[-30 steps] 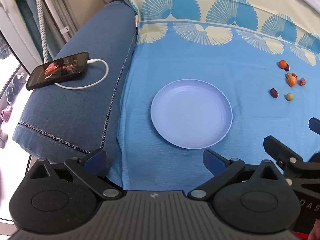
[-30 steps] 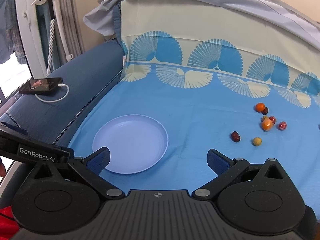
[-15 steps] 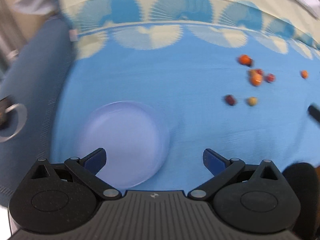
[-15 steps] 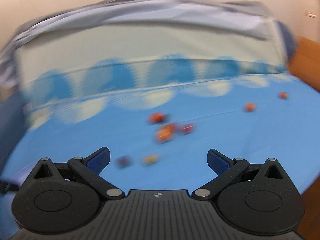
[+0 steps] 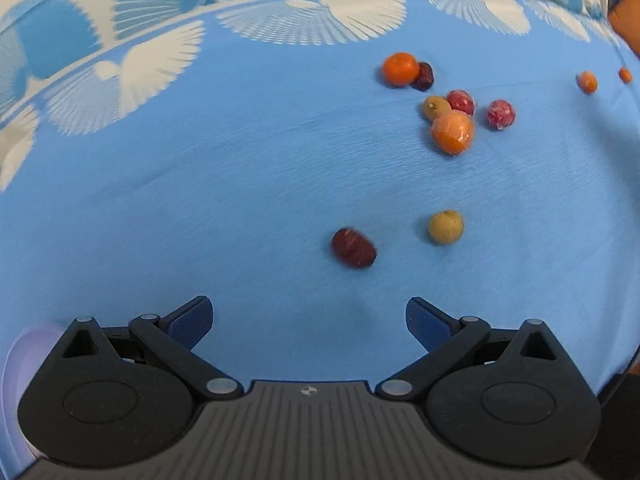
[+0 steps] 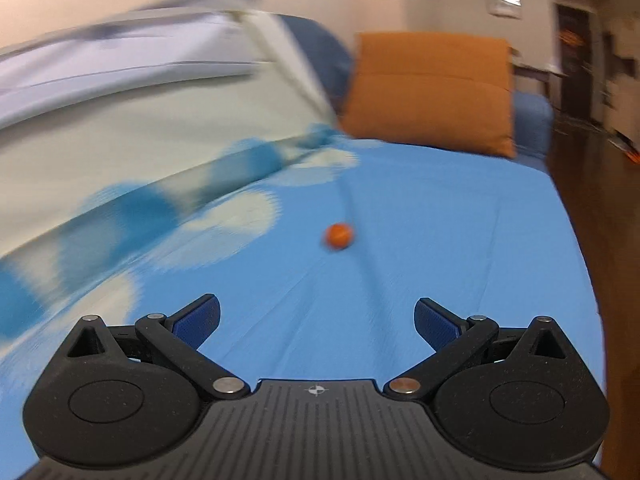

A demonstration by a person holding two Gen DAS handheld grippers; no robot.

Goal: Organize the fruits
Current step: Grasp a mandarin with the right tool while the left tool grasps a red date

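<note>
**A:** Where do your claws stand?

**B:** Your left gripper (image 5: 309,322) hangs over the blue sheet (image 5: 200,200) with its jaws spread wide and nothing between them. Your right gripper (image 6: 317,322) is spread just as wide, also empty.

**A:** And the fruit?

**B:** Ahead of your left gripper, a dark red fruit (image 5: 353,247) lies nearest, with a yellow-tan fruit (image 5: 445,227) just beside it to the right. Farther up sits a cluster: a large orange (image 5: 453,133) touching a small tan fruit (image 5: 437,107) and a red fruit (image 5: 460,101), another red one (image 5: 501,114) near them, and an orange (image 5: 400,69) pressed against a dark fruit (image 5: 424,76). Two small orange fruits (image 5: 587,81) lie well apart, near the right edge. Your right gripper faces a single orange ball (image 6: 339,235), blurred, alone on the sheet.

**A:** Edges and room?

**B:** Open sheet lies between your left jaws and the dark red fruit. The plate (image 5: 16,364) shows only as a sliver at the lower left. On the right view, the sheet drops off to a dark wood floor (image 6: 592,184); an orange cushion (image 6: 430,92) stands at the far end.
</note>
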